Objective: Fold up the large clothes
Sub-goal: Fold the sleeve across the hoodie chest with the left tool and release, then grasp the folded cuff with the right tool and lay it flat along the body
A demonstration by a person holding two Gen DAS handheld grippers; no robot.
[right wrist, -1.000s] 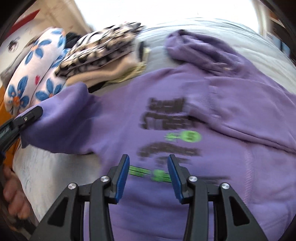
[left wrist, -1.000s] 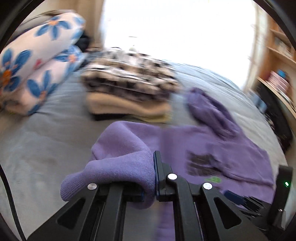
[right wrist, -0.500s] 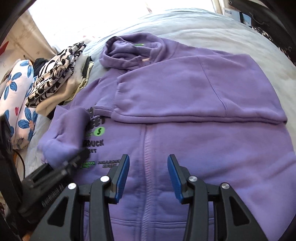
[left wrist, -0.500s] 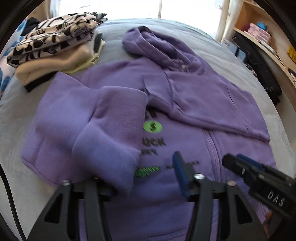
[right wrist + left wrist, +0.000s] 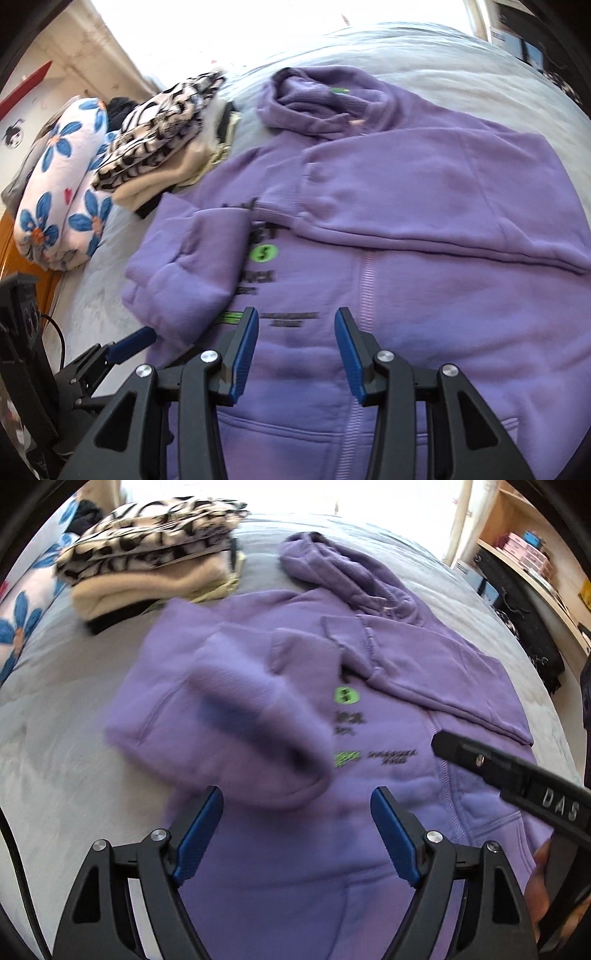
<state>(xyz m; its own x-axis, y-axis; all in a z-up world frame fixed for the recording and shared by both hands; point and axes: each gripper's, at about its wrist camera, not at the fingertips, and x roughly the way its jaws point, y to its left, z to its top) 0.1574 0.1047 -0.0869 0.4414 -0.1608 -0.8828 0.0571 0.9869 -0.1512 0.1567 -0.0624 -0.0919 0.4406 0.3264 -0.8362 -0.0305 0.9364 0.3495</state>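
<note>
Sleeve (image 5: 255,731) out of left gripper (image 5: 297,834), fingers newly apart.

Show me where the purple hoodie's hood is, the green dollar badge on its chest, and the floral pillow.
hood (image 5: 314,99), right wrist view, on the bunched fabric.
green dollar badge (image 5: 264,253), right wrist view, on its middle.
floral pillow (image 5: 62,184), right wrist view, on its upper face.

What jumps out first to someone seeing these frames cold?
The purple hoodie spread front-up across the grey bed, both sleeves folded in over its chest. Next, the left hand-held gripper, which has just been opening, hangs empty beside the left sleeve. Behind lie a stack of folded clothes and a blue-flowered blanket.
</note>
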